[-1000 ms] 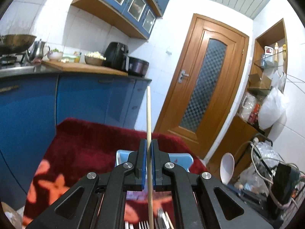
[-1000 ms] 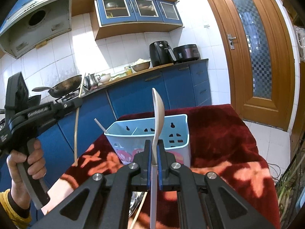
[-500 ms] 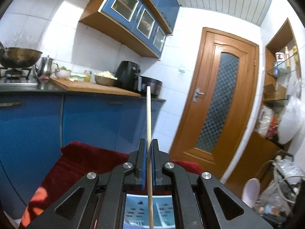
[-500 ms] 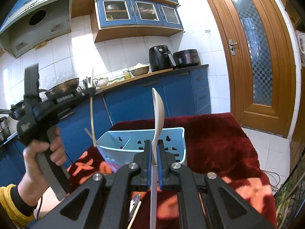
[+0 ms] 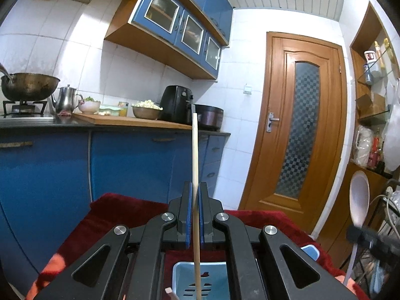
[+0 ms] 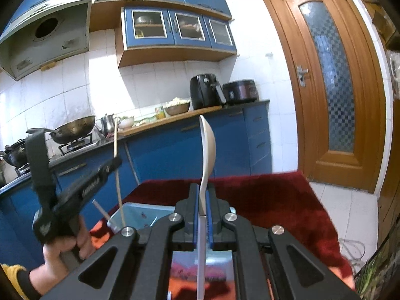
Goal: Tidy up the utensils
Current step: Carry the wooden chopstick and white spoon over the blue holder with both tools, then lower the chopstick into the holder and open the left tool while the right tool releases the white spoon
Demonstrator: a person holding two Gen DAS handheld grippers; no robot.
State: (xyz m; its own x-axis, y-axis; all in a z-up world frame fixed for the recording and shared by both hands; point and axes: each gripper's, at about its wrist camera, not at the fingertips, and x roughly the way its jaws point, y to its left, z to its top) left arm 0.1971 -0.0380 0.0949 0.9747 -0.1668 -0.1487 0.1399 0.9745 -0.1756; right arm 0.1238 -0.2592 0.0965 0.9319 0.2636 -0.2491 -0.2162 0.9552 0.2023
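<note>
My left gripper [image 5: 194, 195] is shut on a long wooden chopstick [image 5: 195, 155] held upright; its lower end dips into the light blue plastic utensil caddy [image 5: 212, 278] right below the jaws. In the right wrist view that gripper [image 6: 113, 162] hangs over the caddy [image 6: 140, 212], the chopstick [image 6: 117, 175] reaching inside beside another stick [image 6: 101, 208]. My right gripper [image 6: 203, 195] is shut on the handle of a white spoon [image 6: 207, 147], bowl up, just behind the caddy. The spoon [image 5: 359, 200] also shows at the right of the left wrist view.
The caddy stands on a table under a dark red floral cloth [image 6: 262, 200]. Blue cabinets and a counter [image 5: 125, 122] with a wok, kettle, bowls and air fryer lie beyond. A wooden door [image 5: 302, 130] is at the right. A hand [image 6: 65, 247] grips the left tool.
The left gripper has swung right over the caddy and sunk, bringing the chopstick's lower end into it. The right gripper with the spoon has drawn closer to the caddy.
</note>
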